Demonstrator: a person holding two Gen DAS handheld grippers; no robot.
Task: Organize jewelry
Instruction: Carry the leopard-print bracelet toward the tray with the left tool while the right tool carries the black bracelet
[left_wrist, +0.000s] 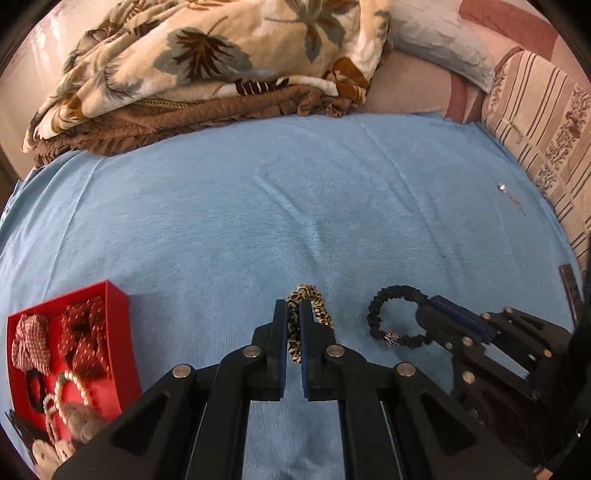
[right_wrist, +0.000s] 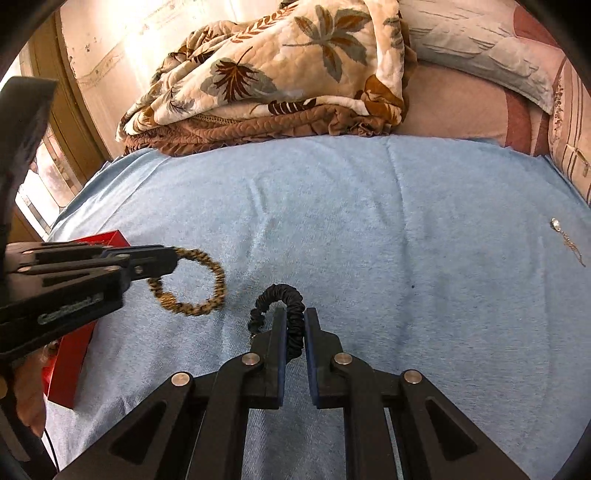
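My left gripper is shut on a leopard-print hair tie, which hangs off the blue cloth; the right wrist view shows that hair tie as a loop dangling from the left gripper. My right gripper is shut on a black fabric hair tie; from the left wrist, this black hair tie with a small metal bead sticks out of the right gripper. A red box at the lower left holds red bows, a pearl string and other pieces.
A light blue cloth covers the bed. A small silver pendant on a chain lies on it at the right. A folded leaf-print blanket sits at the back, with pillows along the right edge.
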